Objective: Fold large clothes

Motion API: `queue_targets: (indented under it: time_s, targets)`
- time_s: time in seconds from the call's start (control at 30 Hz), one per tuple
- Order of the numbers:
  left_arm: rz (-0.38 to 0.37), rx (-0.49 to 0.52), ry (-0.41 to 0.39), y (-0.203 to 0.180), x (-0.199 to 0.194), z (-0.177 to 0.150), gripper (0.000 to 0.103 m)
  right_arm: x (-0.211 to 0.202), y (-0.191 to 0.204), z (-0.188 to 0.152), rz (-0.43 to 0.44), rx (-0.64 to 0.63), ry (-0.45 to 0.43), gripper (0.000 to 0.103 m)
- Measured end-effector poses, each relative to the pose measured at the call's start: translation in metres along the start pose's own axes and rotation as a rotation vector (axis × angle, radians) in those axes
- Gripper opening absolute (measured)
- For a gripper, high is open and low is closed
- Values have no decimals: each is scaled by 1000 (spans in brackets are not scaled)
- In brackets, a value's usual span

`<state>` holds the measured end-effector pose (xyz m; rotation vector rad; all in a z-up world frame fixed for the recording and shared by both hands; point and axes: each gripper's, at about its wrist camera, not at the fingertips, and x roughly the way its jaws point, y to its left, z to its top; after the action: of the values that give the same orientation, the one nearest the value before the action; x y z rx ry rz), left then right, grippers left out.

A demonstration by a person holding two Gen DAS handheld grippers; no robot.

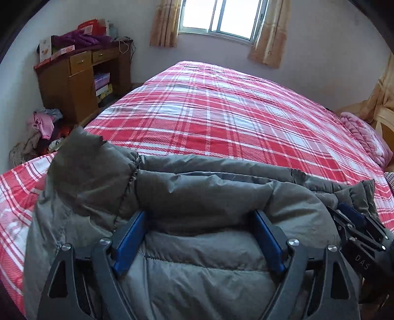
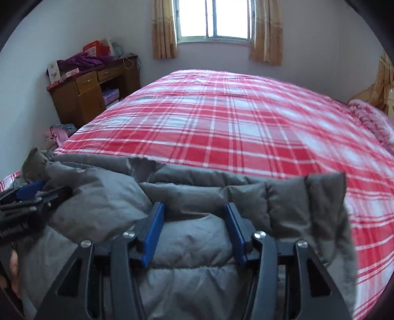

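A grey padded jacket (image 1: 197, 187) lies bunched at the near edge of the bed, and both wrist views look across it. My left gripper (image 1: 200, 214) stands wide, a thick fold of the jacket bulging between its blue pads (image 1: 130, 241) without being squeezed. My right gripper (image 2: 194, 205) is narrower, and its blue pads (image 2: 154, 236) press into a fold of the jacket (image 2: 283, 204), whose right edge is lifted and hangs down. The right gripper (image 1: 354, 221) shows at the far right of the left view. In the right view the left gripper (image 2: 32, 192) shows at the far left.
The bed carries a red and white checked cover (image 1: 221, 110). A pink quilt (image 1: 364, 137) lies at its right side. A wooden cabinet (image 1: 81, 83) with piled things stands against the left wall, clothes (image 1: 41, 130) heaped on the floor beside it. A curtained window (image 1: 219, 17) is behind.
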<state>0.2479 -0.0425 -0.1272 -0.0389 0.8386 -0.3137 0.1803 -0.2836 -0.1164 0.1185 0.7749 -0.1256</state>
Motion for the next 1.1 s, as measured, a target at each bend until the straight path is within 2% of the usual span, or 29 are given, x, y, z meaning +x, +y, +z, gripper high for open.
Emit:
queue_targets:
  time_s: [0.2,0.3,0.47,0.53,0.67,0.7,0.77,0.83,0.87,0.9,0.97,1.1]
  targets:
    - [26,15,-55,-6,14,-10,92,6,-2,-7,24,46,-10,54]
    - [19,1,-30,-2,24,-9,93,10,3,-7,10,28,5,55]
    - [61,27,-1,-7,32,-8,94,14,2,-5,2,29,30,54]
    - [63,29,2,-7,32,-8,94,10,-4,-2,10,50,28,51]
    - [68,33,2,-6,33,-9,94,-25,-51,2,-56,184,-81,51]
    - [70,34,3,-5,33,-9,94,-29,-63,1,-83,204,-82,51]
    - [70,37,2,-5,32,-10,94,-27,-94,-6,-192,233,-36,51]
    - [70,42,1,-6,32,-10,94,-17,-118,-19,-222,285,12,51]
    - [73,45,2,-7,33,-10,94,-9,-131,-27,-211,330,43,54]
    - [75,45,3,-7,34,-9,94,-3,-145,-35,-146,406,54,54]
    - [78,48,4,-8,34,-10,94,-1,-158,-41,-83,478,40,55]
    - [59,55,26,-8,31,-7,94,3,-143,-36,-153,404,60,56]
